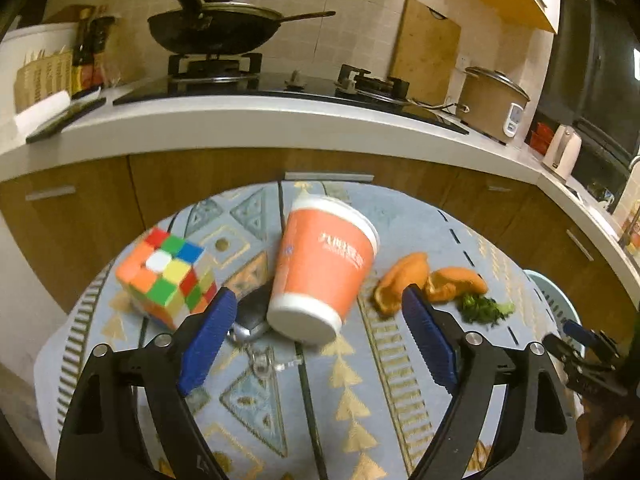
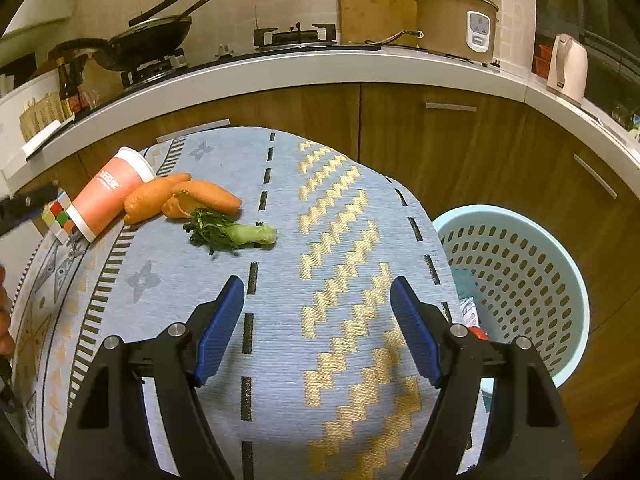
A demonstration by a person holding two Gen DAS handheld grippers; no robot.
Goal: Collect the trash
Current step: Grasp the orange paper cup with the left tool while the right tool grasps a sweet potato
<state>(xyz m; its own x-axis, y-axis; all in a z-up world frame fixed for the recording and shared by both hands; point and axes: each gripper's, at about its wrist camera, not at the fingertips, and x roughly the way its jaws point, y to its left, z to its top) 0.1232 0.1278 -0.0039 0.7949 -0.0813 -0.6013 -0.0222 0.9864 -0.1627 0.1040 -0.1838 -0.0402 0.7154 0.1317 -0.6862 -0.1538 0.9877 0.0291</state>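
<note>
An orange paper cup [image 1: 324, 268] lies on its side on the patterned tablecloth [image 1: 264, 400], its white base toward my left gripper [image 1: 316, 304]. That gripper is open, its jaws standing to either side of the cup's base, not touching it. Orange peel pieces [image 1: 424, 284] and a green vegetable scrap [image 1: 484, 308] lie right of the cup. In the right wrist view the cup [image 2: 108, 196], the peels [image 2: 180, 200] and the vegetable scrap [image 2: 236, 234] lie ahead and left of my open, empty right gripper [image 2: 318, 292]. A light blue perforated basket [image 2: 516, 280] stands beside the table on the right.
A Rubik's cube [image 1: 168, 280] sits left of the cup, with keys and a dark fob [image 1: 252, 320] beside the cup's base. Behind the table are wooden cabinets [image 1: 200, 188], a white counter, a stove with a wok [image 1: 212, 28], a rice cooker [image 2: 456, 20] and a kettle [image 2: 566, 68].
</note>
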